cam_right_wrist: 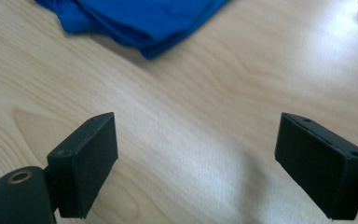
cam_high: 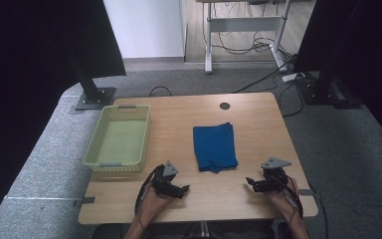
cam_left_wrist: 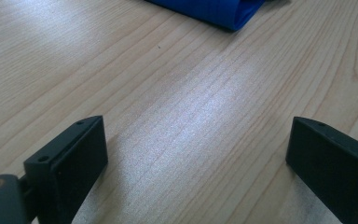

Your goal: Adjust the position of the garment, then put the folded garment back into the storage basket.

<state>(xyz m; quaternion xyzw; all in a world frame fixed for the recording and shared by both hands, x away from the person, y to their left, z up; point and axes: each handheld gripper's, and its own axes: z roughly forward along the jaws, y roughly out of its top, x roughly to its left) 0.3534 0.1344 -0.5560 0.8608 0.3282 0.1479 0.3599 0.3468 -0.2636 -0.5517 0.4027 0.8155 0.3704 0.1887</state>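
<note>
A folded blue cloth (cam_high: 215,147) lies flat in the middle of the wooden table (cam_high: 258,124). My left gripper (cam_high: 185,188) rests low near the table's front edge, left of the cloth, jaws wide apart with bare wood between them (cam_left_wrist: 196,154). The cloth's corner (cam_left_wrist: 219,11) shows at the top of the left gripper view. My right gripper (cam_high: 249,181) sits near the front edge to the right of the cloth, open and holding nothing (cam_right_wrist: 196,158). In the right gripper view a folded edge of the cloth (cam_right_wrist: 135,21) lies ahead, apart from the jaws.
A pale green plastic basket (cam_high: 99,149) stands on the table's left side. A round cable hole (cam_high: 224,105) sits near the far edge. Black stands and cables (cam_high: 258,47) lie on the floor beyond the table.
</note>
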